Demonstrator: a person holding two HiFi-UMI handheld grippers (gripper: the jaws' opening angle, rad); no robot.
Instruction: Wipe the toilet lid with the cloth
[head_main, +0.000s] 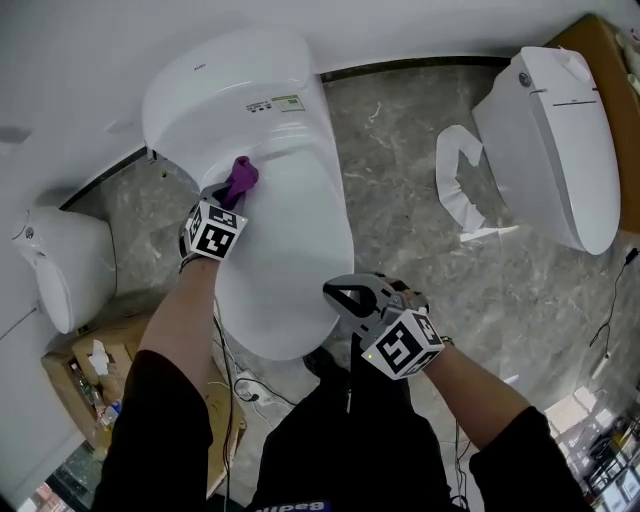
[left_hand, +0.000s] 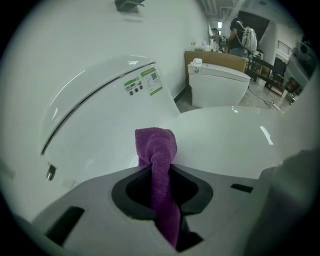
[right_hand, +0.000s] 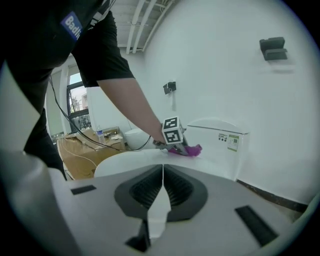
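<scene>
A white toilet with its lid (head_main: 285, 250) down fills the middle of the head view. My left gripper (head_main: 232, 192) is shut on a purple cloth (head_main: 241, 178), whose bunched end presses on the back of the lid by the tank (head_main: 225, 85). In the left gripper view the cloth (left_hand: 157, 170) runs between the jaws onto the lid (left_hand: 225, 145). My right gripper (head_main: 347, 296) is shut on nothing and hangs by the lid's front right edge. From the right gripper view, the cloth (right_hand: 192, 149) and the lid (right_hand: 145, 157) show ahead.
A second white toilet (head_main: 555, 140) stands at the right with a loose white seat ring (head_main: 458, 180) on the marble floor beside it. Another toilet (head_main: 65, 260) and a cardboard box (head_main: 95, 370) with cables sit at the left.
</scene>
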